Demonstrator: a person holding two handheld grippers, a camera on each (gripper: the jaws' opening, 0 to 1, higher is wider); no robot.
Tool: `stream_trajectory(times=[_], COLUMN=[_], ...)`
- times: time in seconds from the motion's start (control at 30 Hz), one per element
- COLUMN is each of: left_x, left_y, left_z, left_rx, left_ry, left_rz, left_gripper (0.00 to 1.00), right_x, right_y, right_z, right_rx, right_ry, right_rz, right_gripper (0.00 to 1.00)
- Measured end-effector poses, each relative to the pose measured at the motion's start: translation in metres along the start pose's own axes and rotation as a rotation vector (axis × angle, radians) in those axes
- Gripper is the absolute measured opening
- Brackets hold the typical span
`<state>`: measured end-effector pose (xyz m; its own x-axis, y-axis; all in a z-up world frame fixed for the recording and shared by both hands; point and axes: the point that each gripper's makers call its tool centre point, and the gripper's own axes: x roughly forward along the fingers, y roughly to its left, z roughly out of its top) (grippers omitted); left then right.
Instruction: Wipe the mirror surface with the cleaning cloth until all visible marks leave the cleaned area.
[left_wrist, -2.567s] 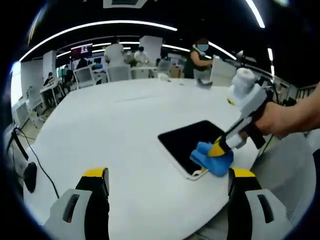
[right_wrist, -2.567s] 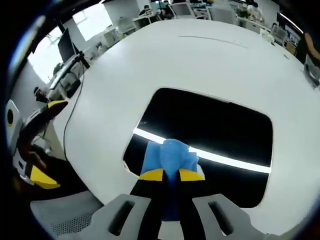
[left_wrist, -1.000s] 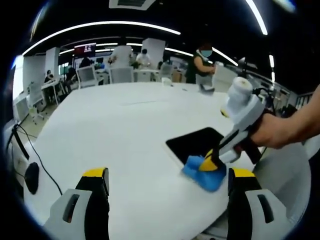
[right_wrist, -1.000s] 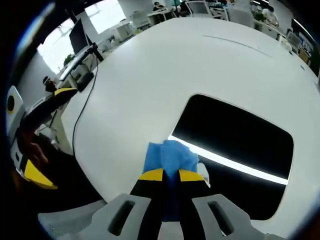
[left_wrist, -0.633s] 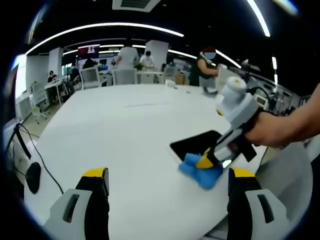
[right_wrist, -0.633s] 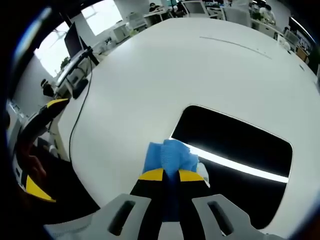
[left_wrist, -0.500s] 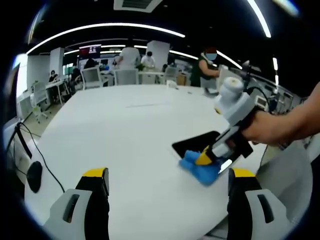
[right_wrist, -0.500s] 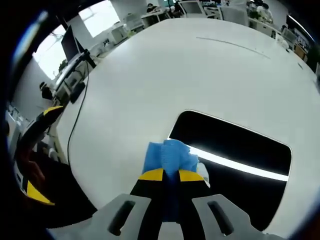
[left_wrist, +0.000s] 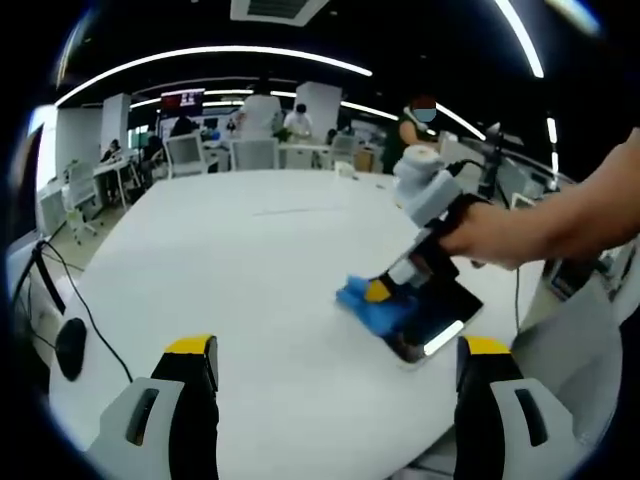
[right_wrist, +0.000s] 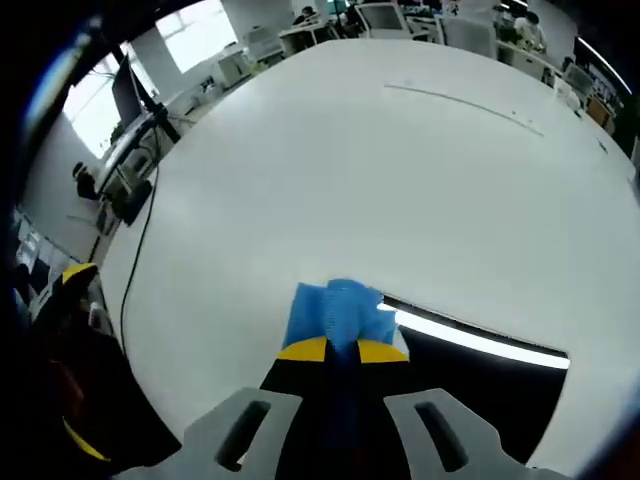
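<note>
Right gripper (right_wrist: 343, 349) presses the blue cleaning cloth (right_wrist: 335, 311) onto the mirror's (right_wrist: 480, 385) edge on the white worktop (right_wrist: 330, 170).
Its yellow-tipped fingers (right_wrist: 303, 350) are clamped together on the cloth, which overlaps the dark mirror's corner. In the left gripper view, the left gripper (left_wrist: 335, 352) hangs above the worktop with its fingers (left_wrist: 191, 347) wide apart and empty, while a hand (left_wrist: 492, 232) holds the right gripper down on the cloth (left_wrist: 372, 304) and mirror (left_wrist: 432, 318).
</note>
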<state>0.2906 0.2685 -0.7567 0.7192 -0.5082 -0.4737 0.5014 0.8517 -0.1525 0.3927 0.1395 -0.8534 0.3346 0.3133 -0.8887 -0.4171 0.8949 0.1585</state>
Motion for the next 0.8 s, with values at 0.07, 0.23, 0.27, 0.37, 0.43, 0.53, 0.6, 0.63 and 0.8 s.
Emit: stream_trajectory(times=[0.07,0.23,0.27,0.37,0.43,0.53,0.6,0.63,0.8], left_x=[-0.001,-0.001,-0.002,-0.003,-0.003,-0.003,-0.004,-0.004,-0.004], left_y=[-0.001,-0.001,-0.001,0.000,0.001,0.002,0.002,0.002,0.005], left_z=[0.000,0.002,0.003,0.005,0.005,0.005,0.004,0.004,0.006], left_rx=[-0.001,-0.008,-0.007,-0.006,-0.008,-0.016,-0.014,-0.014,-0.019], left_ry=[0.001,-0.008,-0.010,-0.015,-0.016,-0.019,-0.016,-0.015,-0.020], left_rz=[-0.001,0.001,0.002,0.006,0.007,0.011,0.013,0.012,0.019], left_gripper=[1.00,1.00,1.00,1.00,1.00,1.00,1.00,1.00,1.00], right_x=[0.002,0.003,0.003,-0.006,-0.009,-0.008,-0.006,-0.003,-0.004], right_y=[-0.003,-0.005,-0.005,0.000,0.002,0.001,-0.001,-0.002,-0.003], right_z=[0.004,0.010,0.009,0.005,0.003,0.004,0.005,0.006,0.005], right_rx=[0.004,0.014,0.013,0.000,-0.012,-0.019,-0.017,-0.018,-0.027], right_ry=[-0.004,-0.008,-0.008,-0.006,-0.011,-0.011,-0.009,-0.007,-0.005], right_rz=[-0.004,-0.011,-0.012,-0.014,-0.013,-0.010,-0.005,-0.003,0.000], right_gripper=[0.03,0.03,0.03,0.03,0.03,0.03,0.03,0.03,0.03])
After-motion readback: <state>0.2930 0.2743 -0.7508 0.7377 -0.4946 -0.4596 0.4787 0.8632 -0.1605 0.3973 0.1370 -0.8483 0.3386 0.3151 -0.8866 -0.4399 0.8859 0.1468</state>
